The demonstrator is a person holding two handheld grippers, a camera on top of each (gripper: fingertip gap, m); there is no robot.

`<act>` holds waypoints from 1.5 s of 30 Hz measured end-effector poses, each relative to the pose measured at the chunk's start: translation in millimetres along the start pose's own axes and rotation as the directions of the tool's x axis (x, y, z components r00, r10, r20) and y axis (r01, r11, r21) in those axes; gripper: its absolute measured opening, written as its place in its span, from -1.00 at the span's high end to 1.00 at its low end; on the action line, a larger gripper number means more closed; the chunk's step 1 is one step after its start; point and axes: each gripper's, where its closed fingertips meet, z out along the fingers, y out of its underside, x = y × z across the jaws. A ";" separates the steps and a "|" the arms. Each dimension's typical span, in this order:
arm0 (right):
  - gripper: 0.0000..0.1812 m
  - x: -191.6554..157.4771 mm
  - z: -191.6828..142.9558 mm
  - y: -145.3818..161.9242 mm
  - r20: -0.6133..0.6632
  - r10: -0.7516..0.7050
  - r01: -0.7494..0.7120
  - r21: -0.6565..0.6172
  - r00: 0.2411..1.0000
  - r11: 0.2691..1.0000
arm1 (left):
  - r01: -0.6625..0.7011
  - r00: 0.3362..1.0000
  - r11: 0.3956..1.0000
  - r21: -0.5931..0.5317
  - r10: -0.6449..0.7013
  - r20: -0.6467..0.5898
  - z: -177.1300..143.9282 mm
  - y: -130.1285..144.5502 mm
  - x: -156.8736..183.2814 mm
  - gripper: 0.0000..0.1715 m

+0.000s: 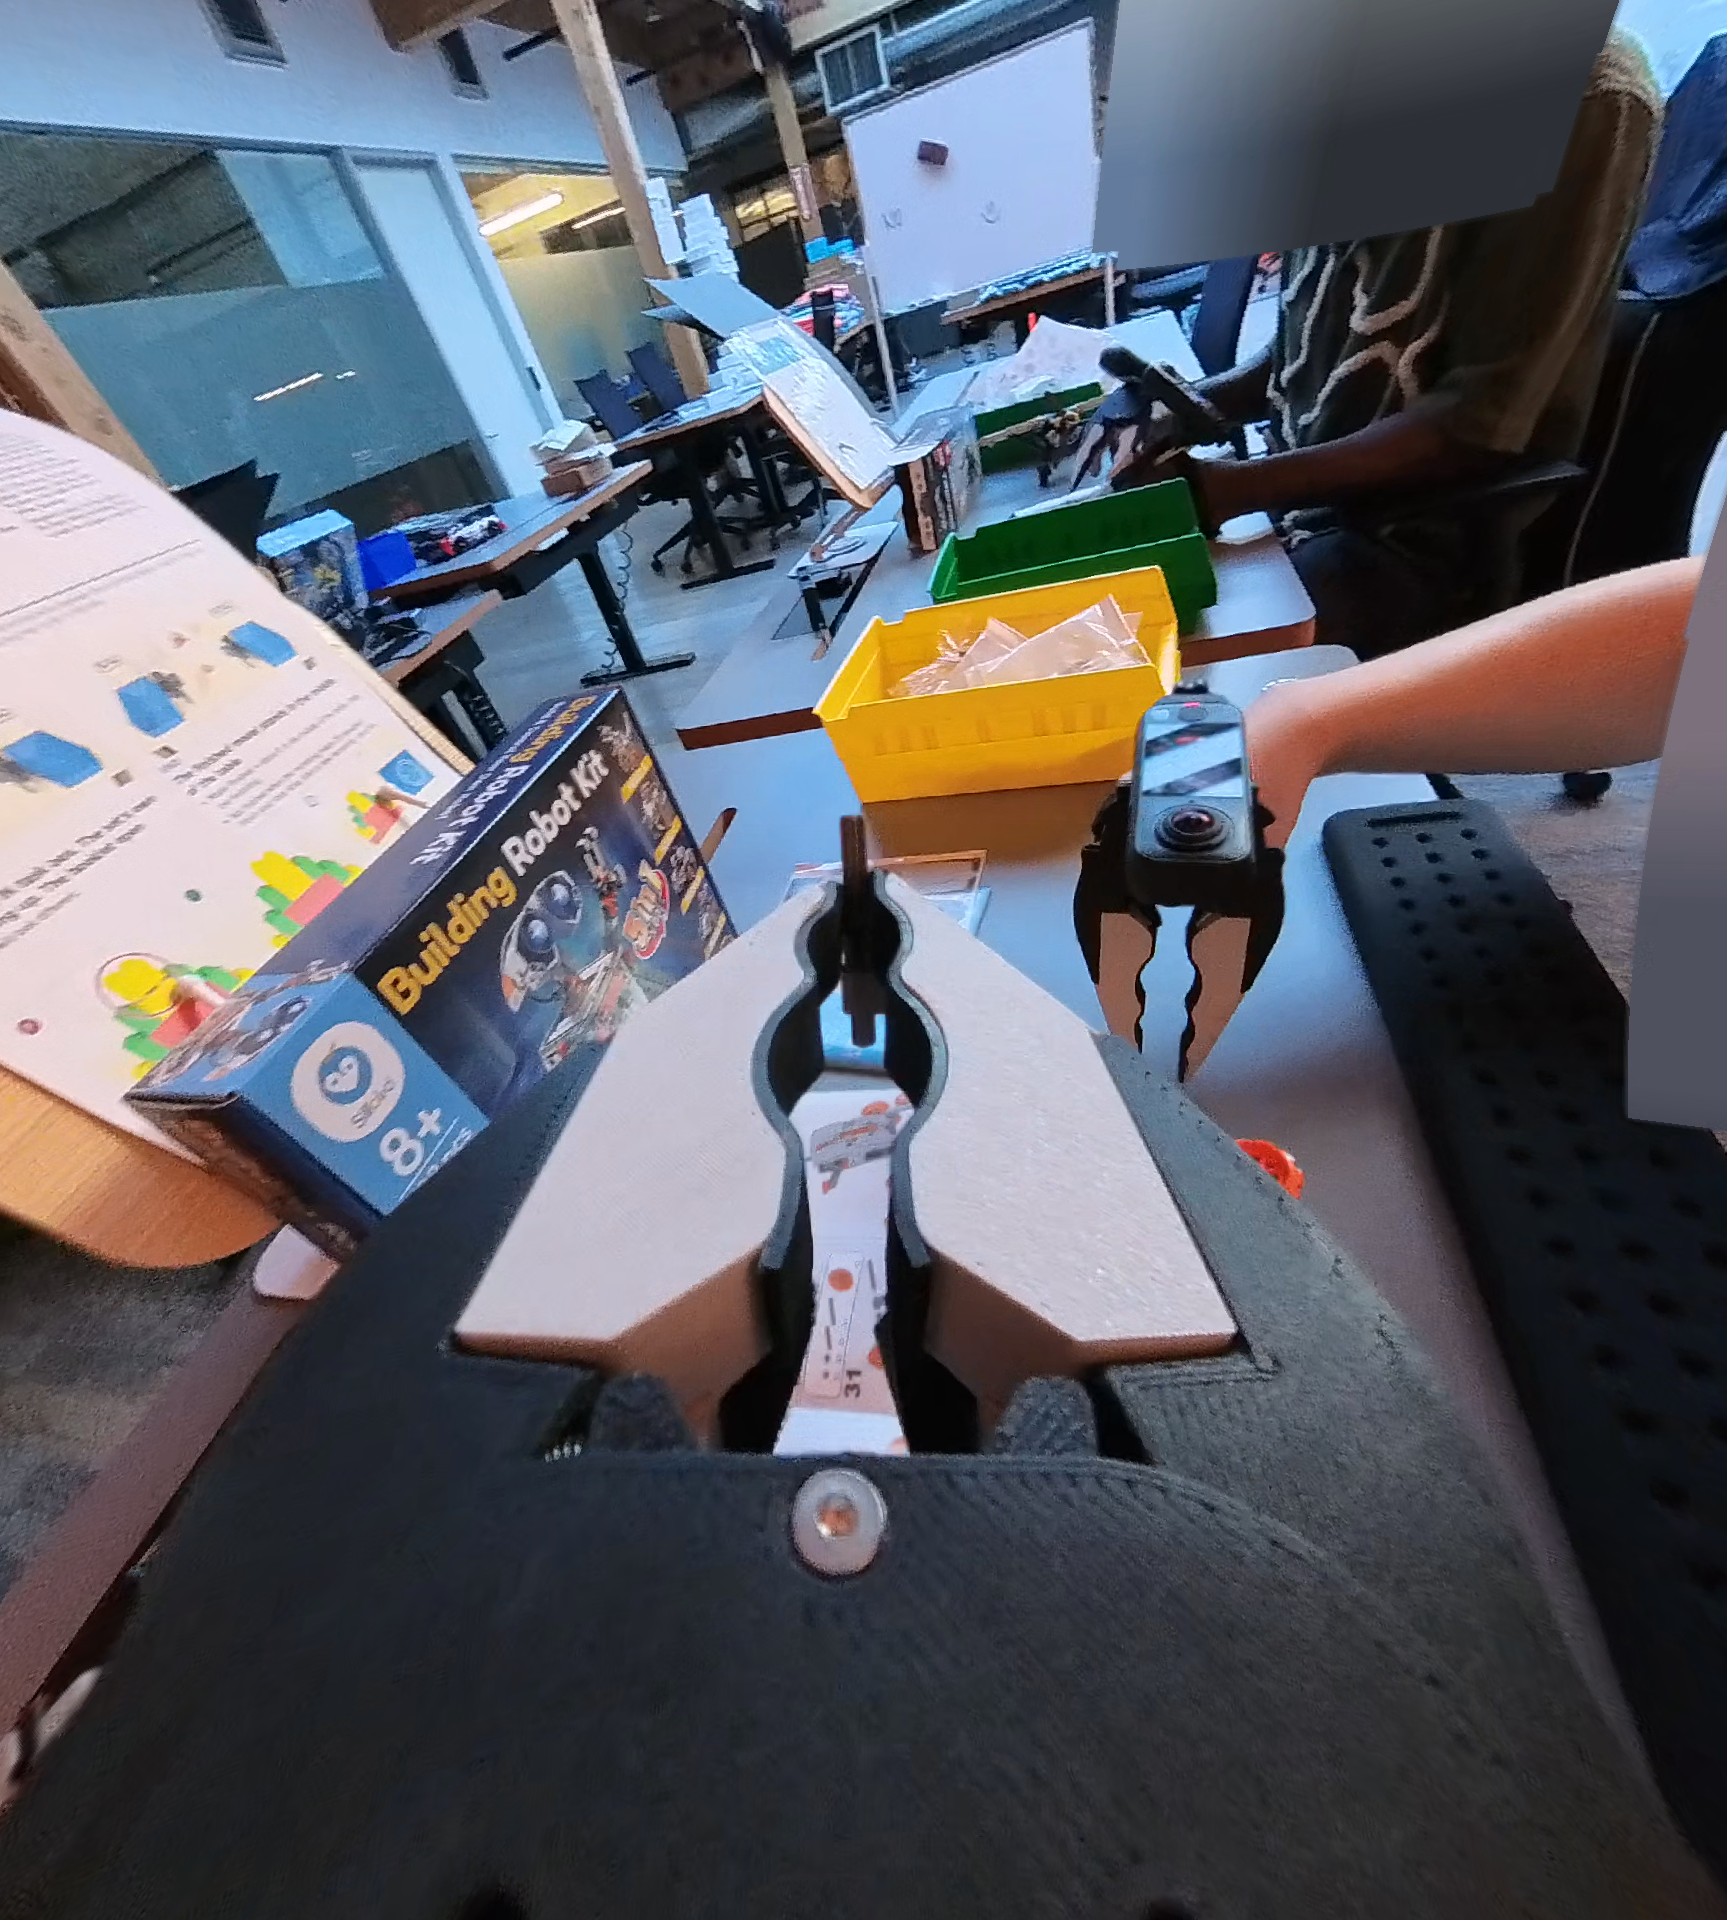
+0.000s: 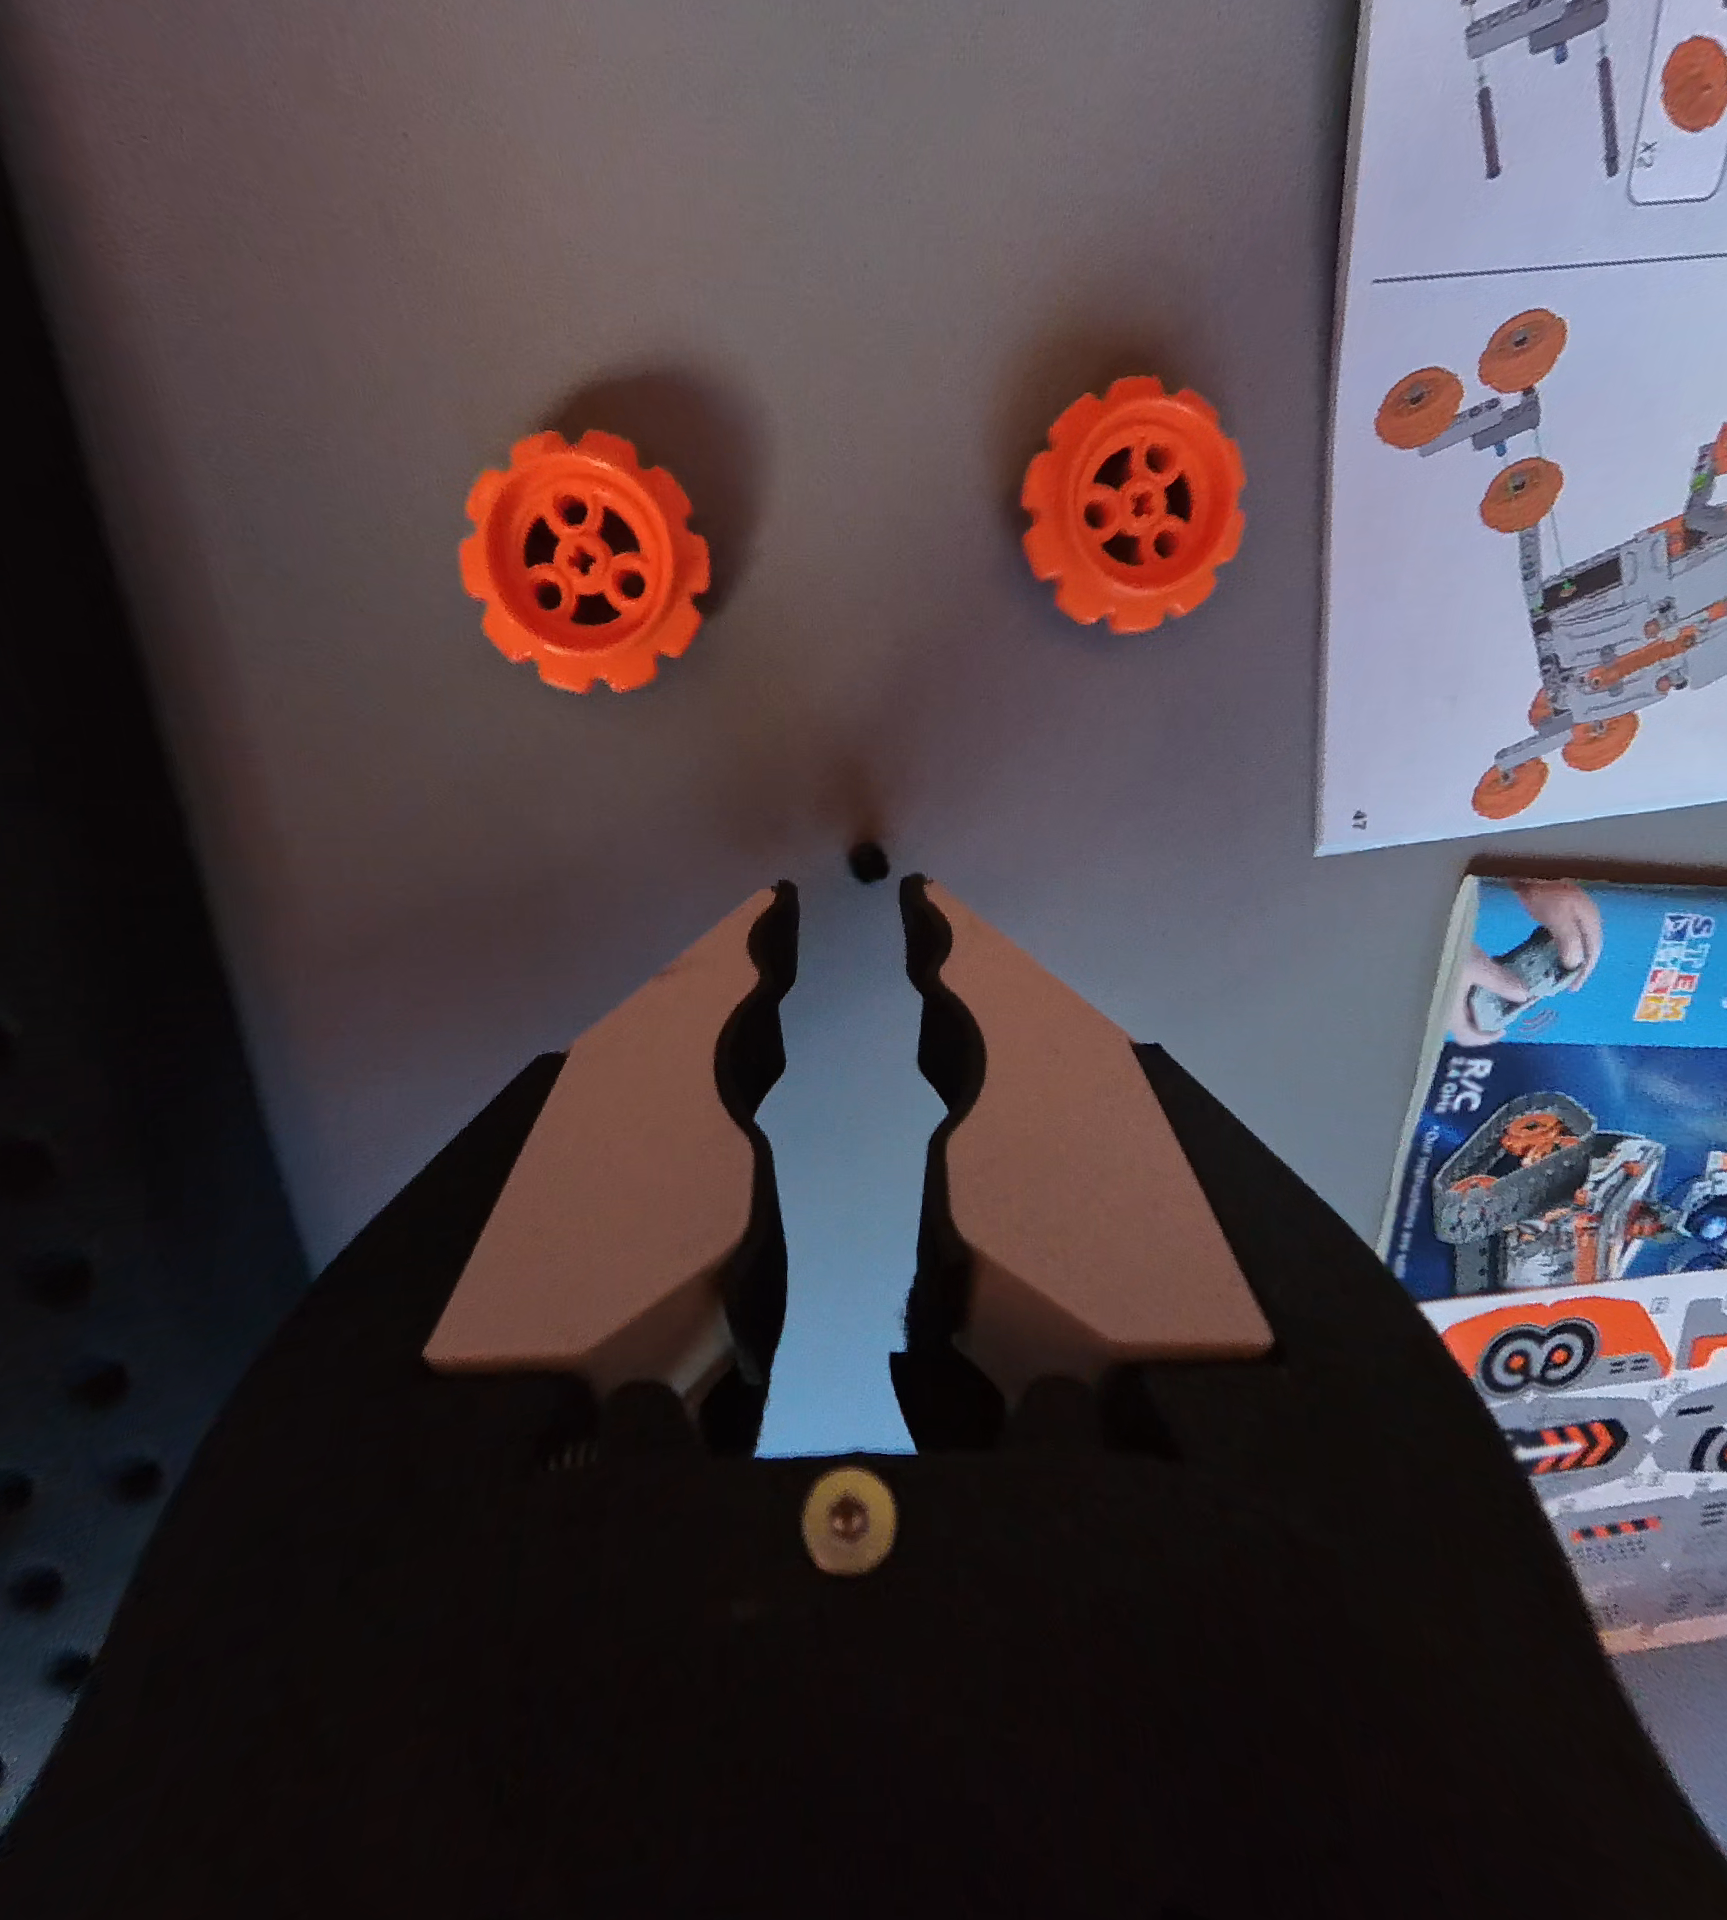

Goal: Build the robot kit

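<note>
My left gripper (image 1: 854, 906) is shut on a thin dark axle rod (image 1: 855, 971) and holds it upright above the grey table (image 1: 1306, 1060). An instruction booklet (image 1: 843, 1299) shows between its fingers. My right gripper (image 2: 848, 891) is open a little and empty, pointing down at the table (image 2: 319, 260). A small black piece (image 2: 867, 860) lies just ahead of its fingertips. Two orange toothed wheels lie flat beyond it, one to the left (image 2: 584, 561) and one to the right (image 2: 1134, 504). The right gripper also shows in the left wrist view (image 1: 1165, 1029), to the right of my left gripper.
A blue kit box (image 1: 443, 997) (image 2: 1617, 1091) lies beside the booklet (image 2: 1565, 416) and a sticker sheet (image 2: 1648, 1434). A black perforated panel (image 1: 1565, 1143) (image 2: 7, 1247) borders the table. A yellow bin (image 1: 994, 717) and a green bin (image 1: 1077, 551) stand behind. A person sits at the far table. My right fingertips sit around 35 centimeters from my left ones.
</note>
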 end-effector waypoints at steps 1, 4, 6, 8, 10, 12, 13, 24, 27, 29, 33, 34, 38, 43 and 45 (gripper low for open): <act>0.79 1.6 1.1 -0.4 -0.005 -0.006 0.006 -0.004 1.000 1.000 | -0.004 1.000 1.000 -0.002 0.004 0.014 -3.6 0.8 -1.9 0.99; 0.82 0.3 5.2 -2.7 0.014 -0.015 0.015 -0.005 1.000 1.000 | 0.000 1.000 1.000 -0.004 0.000 0.028 -11.6 2.4 -4.6 0.99; 0.85 -0.3 7.4 -2.6 0.023 -0.025 0.025 -0.017 0.999 1.000 | 0.002 0.999 1.000 -0.001 -0.002 0.034 -14.3 2.9 -6.1 0.99; 0.90 0.2 8.1 -4.0 0.026 -0.032 0.033 -0.019 0.999 0.999 | 0.004 1.000 1.000 -0.003 -0.003 0.029 -15.3 3.9 -5.7 0.99; 0.94 -1.0 8.1 -2.6 0.044 -0.035 0.036 -0.034 0.998 0.999 | 0.007 0.999 1.000 -0.004 -0.007 0.031 -15.8 4.6 -6.6 0.99; 0.94 -1.2 8.2 -2.6 0.050 -0.034 0.036 -0.038 0.998 0.999 | 0.009 0.999 1.000 -0.006 -0.009 0.034 -16.2 5.2 -7.2 0.99; 0.94 -1.9 8.2 -2.4 0.057 -0.033 0.035 -0.039 0.998 0.999 | 0.010 0.999 1.000 -0.007 -0.009 0.037 -16.5 5.5 -7.8 0.99; 0.94 -3.1 8.9 -3.7 0.098 -0.007 0.010 -0.023 0.995 1.000 | 0.007 0.991 1.000 0.024 -0.010 0.136 -45.0 1.3 -21.8 0.99; 0.95 -3.3 9.1 -3.7 0.108 0.001 0.002 -0.023 0.994 1.000 | 0.008 0.990 0.999 0.036 -0.013 0.143 -48.8 -0.2 -23.1 0.99; 0.94 -3.4 9.2 -3.7 0.113 0.002 0.001 -0.022 0.994 1.000 | 0.014 0.990 0.999 0.033 -0.018 0.142 -47.9 0.9 -23.8 0.99; 0.95 -1.3 9.3 -5.2 0.083 -0.039 0.039 0.010 0.996 0.999 | 0.017 0.989 1.000 0.015 -0.019 0.149 -43.2 4.2 -26.3 0.99; 0.95 1.0 8.2 -5.7 0.062 -0.051 0.050 0.020 0.997 0.999 | 0.019 0.989 1.000 0.012 -0.021 0.150 -41.5 5.2 -27.0 0.99; 0.95 19.3 -14.9 -24.8 -0.051 -0.048 0.055 0.146 0.998 0.988 | 0.013 0.990 1.000 -0.011 -0.012 0.142 -31.1 7.9 -27.1 0.99; 0.95 59.5 -82.1 -65.2 -0.234 0.018 0.075 0.382 0.972 0.921 | -0.029 0.991 1.000 -0.008 0.030 0.131 -12.0 1.2 -22.5 0.99; 0.95 74.8 -119.8 -82.7 -0.312 0.046 0.114 0.475 0.949 0.873 | -0.028 0.991 0.999 0.017 0.025 0.130 -3.1 -4.9 -21.7 0.99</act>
